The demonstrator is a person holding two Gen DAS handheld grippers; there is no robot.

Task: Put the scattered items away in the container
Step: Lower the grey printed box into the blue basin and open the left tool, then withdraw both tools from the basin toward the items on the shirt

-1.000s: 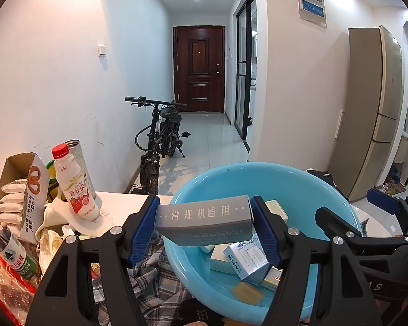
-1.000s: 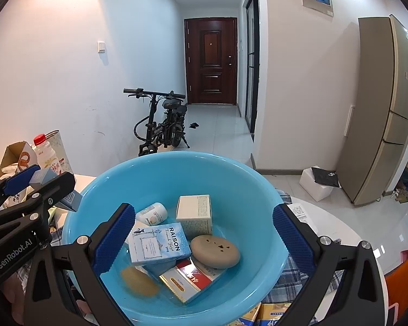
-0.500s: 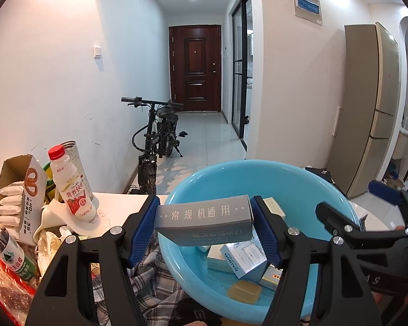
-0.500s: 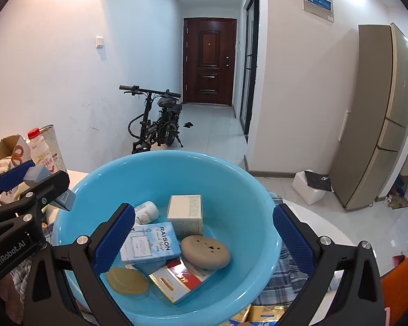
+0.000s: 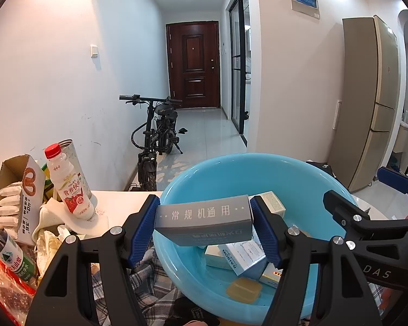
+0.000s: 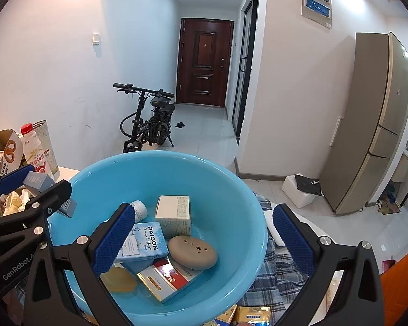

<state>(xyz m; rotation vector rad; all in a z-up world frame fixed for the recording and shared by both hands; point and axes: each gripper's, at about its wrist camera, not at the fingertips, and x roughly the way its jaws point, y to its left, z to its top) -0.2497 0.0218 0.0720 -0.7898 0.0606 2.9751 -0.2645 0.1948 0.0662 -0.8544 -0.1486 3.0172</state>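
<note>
— Right, what is nearest in the left view?

— The left gripper (image 5: 204, 221), its blue pads clamped on the ends of a grey box (image 5: 204, 218) held level over the near-left rim of the blue basin (image 5: 299, 168).

— And the right view?

— The right gripper (image 6: 204, 240) is spread wide with nothing between its pads, hovering above the basin (image 6: 247, 198). This view shows the basin floor plainly: a white box (image 6: 174, 213), a pale blue carton (image 6: 144, 241), a tan oval disc (image 6: 192, 252), a red-and-white pack (image 6: 166, 278), a yellow soap (image 6: 118, 279). The left view hides most of them behind the grey box.

— Edges?

— Left of the basin stand a milk bottle (image 5: 68, 183) and a snack carton (image 5: 16, 198); checked cloth (image 6: 288, 269) lies under it. Beyond, a bicycle (image 6: 147, 125) and open hallway floor (image 6: 204, 130).
</note>
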